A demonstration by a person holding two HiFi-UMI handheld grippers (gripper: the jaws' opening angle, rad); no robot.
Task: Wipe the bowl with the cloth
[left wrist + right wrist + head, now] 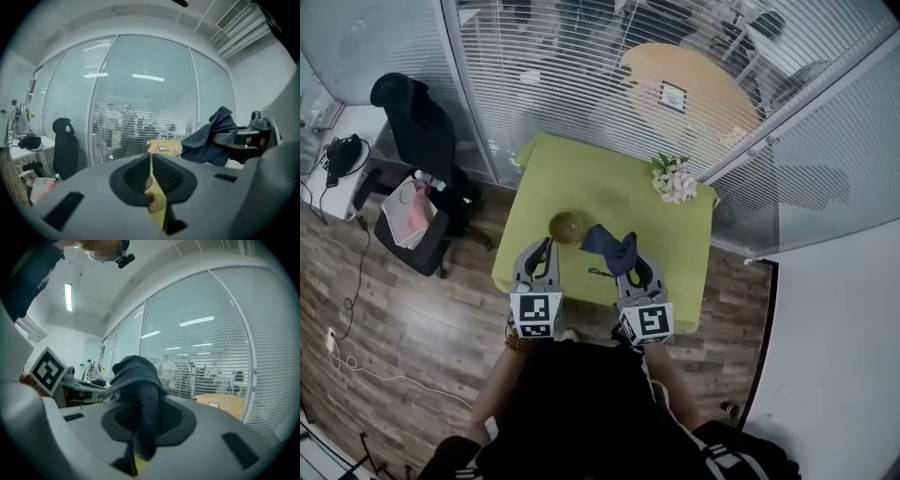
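Cloth (140, 380) is pinched tight in the right gripper (144, 425), held roughly level just by the bowl (565, 226). Left gripper (151, 183) is level too, closed up, empty I think.

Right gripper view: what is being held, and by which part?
The cloth. The right gripper pinches a bunched fold of it that runs down between the jaws; the rest heaps over their tips.

Floor: dark wood planks (422, 328).
Walls: glass partitions (553, 75) with white blinds; plain white wall (834, 356) at right.
Furniture: green table (609, 183), black office chair (417, 131), round wooden table (694, 94) beyond glass.
Light: ceiling strip lamp (69, 297) lit.
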